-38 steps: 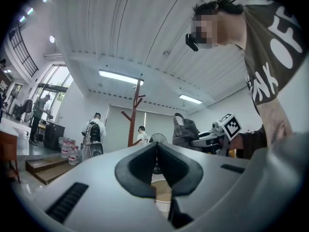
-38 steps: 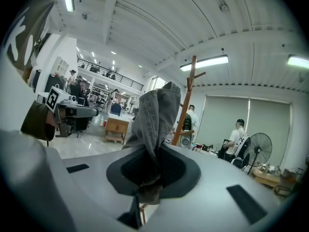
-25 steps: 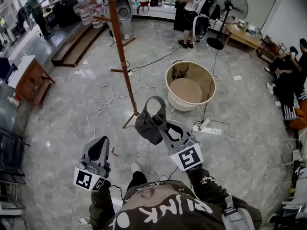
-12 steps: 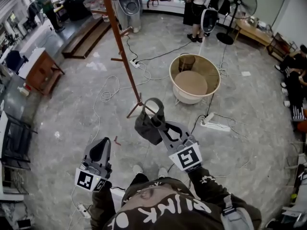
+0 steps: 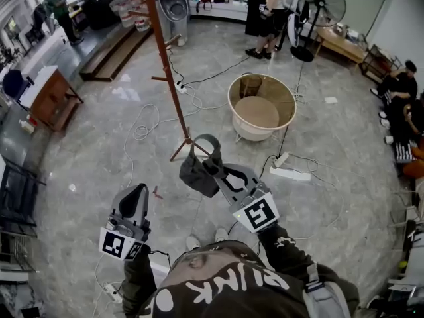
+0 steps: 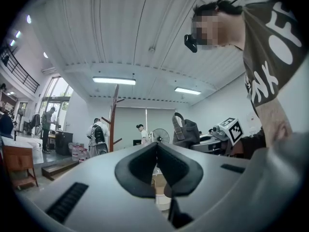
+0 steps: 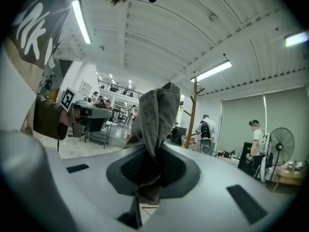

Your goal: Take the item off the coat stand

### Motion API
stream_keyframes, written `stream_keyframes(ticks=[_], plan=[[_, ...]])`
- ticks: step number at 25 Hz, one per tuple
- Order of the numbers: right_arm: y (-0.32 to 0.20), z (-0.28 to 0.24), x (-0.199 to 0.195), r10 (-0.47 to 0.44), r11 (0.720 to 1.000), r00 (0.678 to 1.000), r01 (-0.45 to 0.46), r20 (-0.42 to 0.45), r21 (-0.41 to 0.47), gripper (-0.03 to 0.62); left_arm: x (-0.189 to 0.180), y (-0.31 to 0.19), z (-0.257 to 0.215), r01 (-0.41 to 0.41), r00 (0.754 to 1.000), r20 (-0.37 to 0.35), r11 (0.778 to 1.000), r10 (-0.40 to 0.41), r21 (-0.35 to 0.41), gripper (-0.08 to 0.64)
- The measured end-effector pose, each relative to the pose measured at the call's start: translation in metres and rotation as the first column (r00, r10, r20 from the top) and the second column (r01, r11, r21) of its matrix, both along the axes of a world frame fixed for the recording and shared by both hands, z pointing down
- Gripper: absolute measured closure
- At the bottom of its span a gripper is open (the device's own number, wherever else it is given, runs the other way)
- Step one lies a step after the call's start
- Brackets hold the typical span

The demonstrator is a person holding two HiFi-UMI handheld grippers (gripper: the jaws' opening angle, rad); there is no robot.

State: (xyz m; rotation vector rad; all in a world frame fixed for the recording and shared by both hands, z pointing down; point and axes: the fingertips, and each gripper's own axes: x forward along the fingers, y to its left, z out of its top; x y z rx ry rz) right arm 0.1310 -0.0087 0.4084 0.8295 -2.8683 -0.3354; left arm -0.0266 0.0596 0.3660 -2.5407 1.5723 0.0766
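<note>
While I look down through the head camera, I count two claws, one bag, one coat stand, one round tub and one power strip on the floor.

My right claw [image 5: 213, 169] is pressed shut on the grey fabric of the bag [image 5: 199, 175]. In the right gripper view, the cloth is pinched between both dark pads and rises straight up out of them. My left claw [image 5: 139, 191] has its tips pressed together with nothing between them, and it is held low at my left side, well apart from the bag.

The bag hangs in the air at the tip of my right claw, off the coat stand [image 5: 167, 58] and not touching it. From the head view it sits just in front of the stand's foot. In the left gripper view the bag is upright, so its long axis runs up and down, and its strap arches in a loop on top. From above, that loop points away from me, towards the stand.

The tub [image 5: 246, 134] stands on the floor to the right of the stand, with the power strip [image 5: 289, 174] near it.
</note>
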Motion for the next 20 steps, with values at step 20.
stream_keyframes(ticks=[20], plan=[[0.037,-0.019,-0.028,0.044,0.998,0.999,-0.044,-0.005,0.052,0.548,-0.045,0.032,-0.018,-0.020,0.999,-0.025,0.997,0.022,0.076,0.555]])
